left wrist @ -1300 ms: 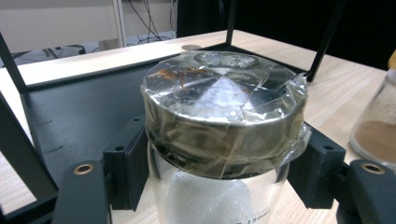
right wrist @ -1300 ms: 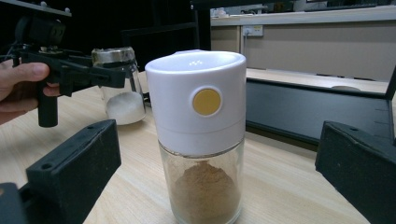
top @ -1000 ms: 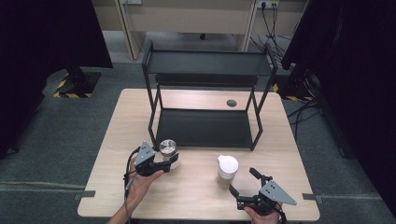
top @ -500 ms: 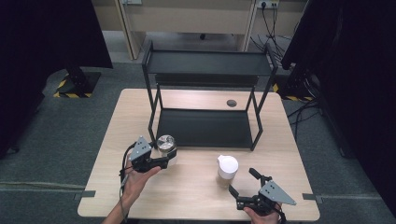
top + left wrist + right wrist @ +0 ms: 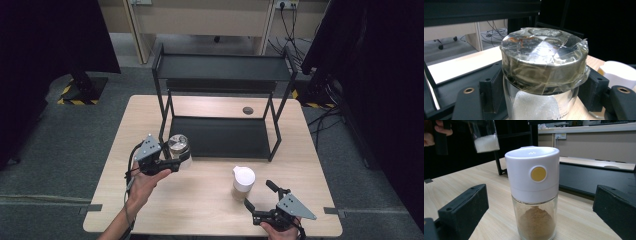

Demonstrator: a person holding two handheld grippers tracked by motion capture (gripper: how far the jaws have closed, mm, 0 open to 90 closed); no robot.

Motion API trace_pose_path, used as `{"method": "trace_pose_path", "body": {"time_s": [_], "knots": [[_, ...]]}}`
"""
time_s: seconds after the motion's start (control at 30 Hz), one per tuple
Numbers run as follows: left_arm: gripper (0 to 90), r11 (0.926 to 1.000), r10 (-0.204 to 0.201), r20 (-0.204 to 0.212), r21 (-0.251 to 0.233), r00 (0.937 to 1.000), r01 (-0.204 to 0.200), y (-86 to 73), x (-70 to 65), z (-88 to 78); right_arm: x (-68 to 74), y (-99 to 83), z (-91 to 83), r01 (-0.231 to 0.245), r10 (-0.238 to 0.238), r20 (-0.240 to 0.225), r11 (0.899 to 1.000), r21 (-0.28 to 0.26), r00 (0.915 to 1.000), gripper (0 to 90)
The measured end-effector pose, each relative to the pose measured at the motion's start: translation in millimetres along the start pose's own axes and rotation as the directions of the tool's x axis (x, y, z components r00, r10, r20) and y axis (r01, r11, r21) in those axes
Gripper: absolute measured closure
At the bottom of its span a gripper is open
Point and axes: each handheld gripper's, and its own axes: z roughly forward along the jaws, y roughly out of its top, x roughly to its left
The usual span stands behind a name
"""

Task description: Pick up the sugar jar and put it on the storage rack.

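Left hand [image 5: 142, 182] reaching forward, raised above the desk [image 5: 200, 200], bearing left hand-held gripper [image 5: 175, 161]; clamped on glass jar [image 5: 541, 75] with taped metal lid, white granules inside, beside the black shelf rack [image 5: 220, 100]. Right hand-held gripper [image 5: 257, 207] low at desk front edge; jaws wide, either side of white-capped shaker [image 5: 534, 195] of brown powder, not touching.

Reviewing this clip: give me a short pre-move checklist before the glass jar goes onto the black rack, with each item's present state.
1. Left gripper shut on glass jar: ok.
2. Jar's taped metal lid seated: ok.
3. Jar clear of the table, seen in the right gripper view: ok.
4. Rack's lower shelf free for it: ok.
5. Spice shaker upright, apart from the jar: ok.
6. Right gripper open, off the shaker: ok.
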Motion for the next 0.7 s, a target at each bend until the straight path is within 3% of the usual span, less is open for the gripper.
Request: {"method": "trace_pose_path", "body": {"time_s": [0.4, 0.7], "knots": [[31.1, 1.0, -0.007, 0.021, -0.007, 0.9998, 0.007, 38.5, 11.3, 0.9, -0.1, 0.1, 0.5, -0.003, 0.003, -0.002, 1.0, -0.003, 1.0, 0.3], [31.1, 0.9999, 0.013, 0.028, 0.003, 0.9995, -0.013, 74.1, 14.8, 0.8, 0.0, 0.0, 0.5, -0.004, 0.004, -0.001, 1.0, -0.002, 1.0, 0.3]]}}
